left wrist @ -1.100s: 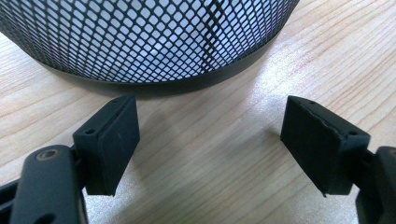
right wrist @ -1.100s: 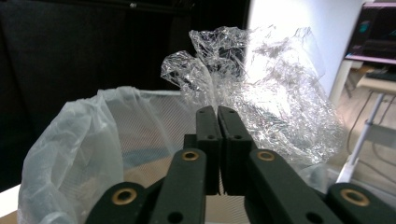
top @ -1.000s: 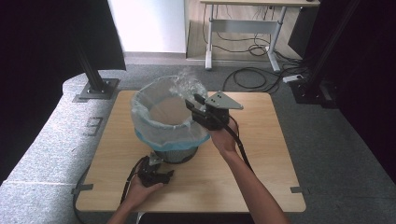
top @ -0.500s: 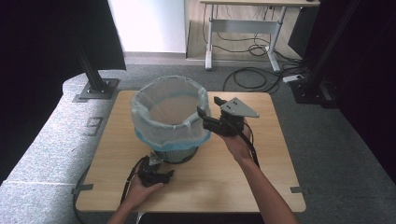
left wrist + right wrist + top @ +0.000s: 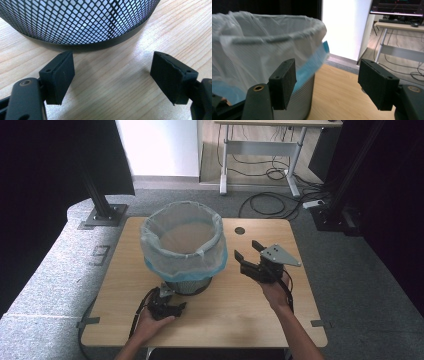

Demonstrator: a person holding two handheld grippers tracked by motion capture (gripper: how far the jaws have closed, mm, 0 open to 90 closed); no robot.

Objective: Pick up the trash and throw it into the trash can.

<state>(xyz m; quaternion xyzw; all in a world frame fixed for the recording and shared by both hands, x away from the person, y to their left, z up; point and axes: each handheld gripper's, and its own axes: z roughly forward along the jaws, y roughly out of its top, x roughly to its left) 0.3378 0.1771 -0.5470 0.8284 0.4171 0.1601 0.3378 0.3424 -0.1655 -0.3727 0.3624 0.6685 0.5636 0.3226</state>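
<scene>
Mesh bin (image 5: 186, 282) holds plastic liner (image 5: 182, 242).

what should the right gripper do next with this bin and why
Probably lower the right gripper to rest on the table. Its jaws have just been opening, with nothing between them, and it sits apart from the mesh bin. The bag already looks folded over the rim all round, and the left gripper lies open by the bin's base.

Bin (image 5: 183, 251) mid-table (image 5: 220, 307), bag (image 5: 150, 247) folded over rim; left gripper (image 5: 172, 307) before its base, right gripper (image 5: 247, 254) just right of it, apart.
</scene>
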